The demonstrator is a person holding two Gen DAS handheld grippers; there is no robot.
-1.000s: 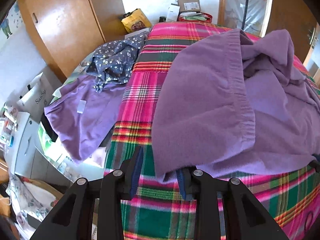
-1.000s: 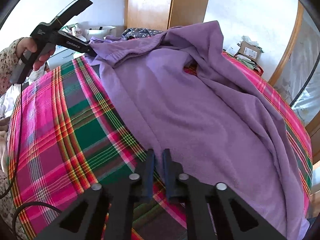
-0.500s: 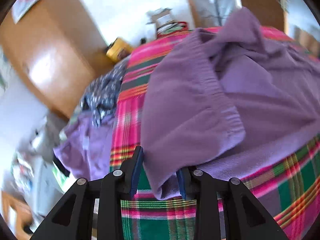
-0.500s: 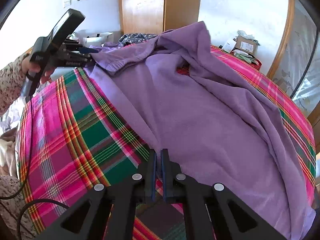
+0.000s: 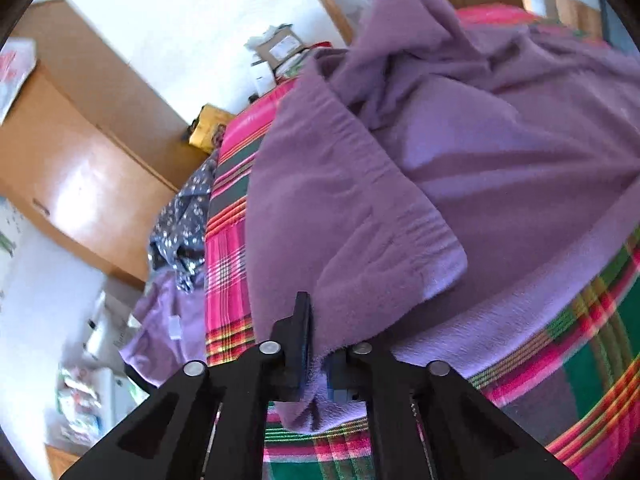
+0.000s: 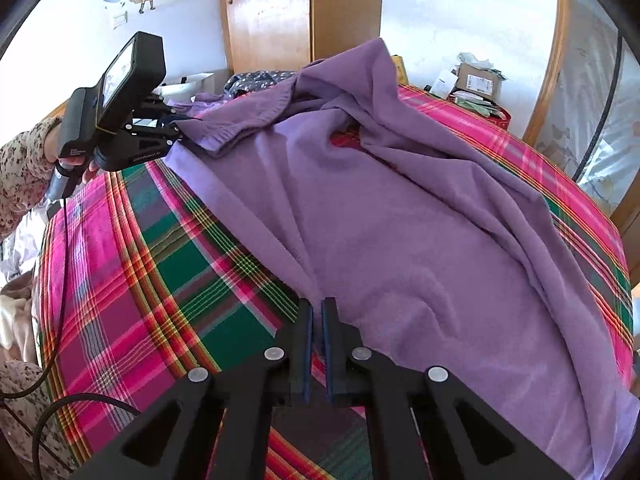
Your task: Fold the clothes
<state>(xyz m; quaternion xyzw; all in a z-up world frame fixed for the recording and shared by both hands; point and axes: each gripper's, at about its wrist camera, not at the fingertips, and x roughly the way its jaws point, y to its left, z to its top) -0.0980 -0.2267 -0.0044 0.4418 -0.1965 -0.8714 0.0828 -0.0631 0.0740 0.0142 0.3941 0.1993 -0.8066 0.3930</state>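
Observation:
A purple fleece garment [image 6: 400,220] lies crumpled across a bed with a pink and green plaid cover [image 6: 140,280]. In the left wrist view its ribbed hem [image 5: 352,208] folds back toward me. My left gripper [image 5: 320,336] has its jaws closing, with a corner of that hem pinched between the pads. The right wrist view shows that gripper [image 6: 176,136] at the far left side of the bed, held by a hand in a floral sleeve [image 6: 24,168]. My right gripper [image 6: 318,304] is shut on the garment's near edge, low over the cover.
A wooden wardrobe [image 5: 80,160] stands beyond the bed. A grey flowered cloth [image 5: 184,216] and another purple cloth [image 5: 160,328] lie off the bed's left side. A cardboard box [image 6: 478,80] and clutter sit at the far end. A cable [image 6: 60,280] trails over the cover's left edge.
The left gripper's jaws have gone from apart around the hem corner to pinching it, and its view has rolled and shifted. The right gripper has stayed put on the near edge.

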